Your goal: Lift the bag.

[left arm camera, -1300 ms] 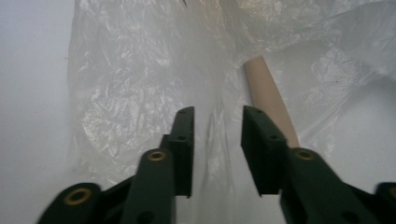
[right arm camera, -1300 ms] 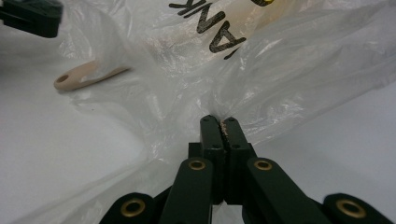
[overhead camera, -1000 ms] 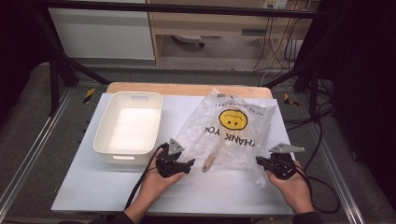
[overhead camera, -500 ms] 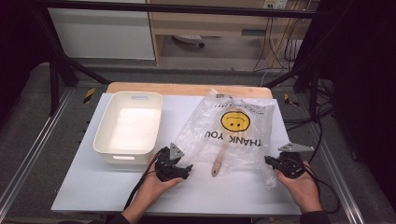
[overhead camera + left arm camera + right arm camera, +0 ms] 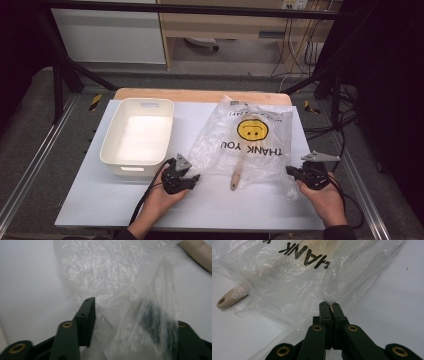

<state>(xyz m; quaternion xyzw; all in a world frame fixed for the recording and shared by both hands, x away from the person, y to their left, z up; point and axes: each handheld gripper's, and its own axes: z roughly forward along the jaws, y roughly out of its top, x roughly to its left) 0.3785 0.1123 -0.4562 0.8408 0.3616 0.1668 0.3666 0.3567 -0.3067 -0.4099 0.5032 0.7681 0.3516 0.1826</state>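
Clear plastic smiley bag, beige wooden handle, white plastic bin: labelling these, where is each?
Clear plastic smiley bag [image 5: 252, 131], high view, yellow face.
Beige wooden handle [image 5: 224, 301], right gripper view, holed end.
White plastic bin [image 5: 111, 150], high view, left rim.

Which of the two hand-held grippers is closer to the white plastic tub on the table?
Left. The left gripper sits just below the white plastic tub's near right corner, jaws around the clear plastic bag's edge. The right gripper is across the bag, pinching its far corner.
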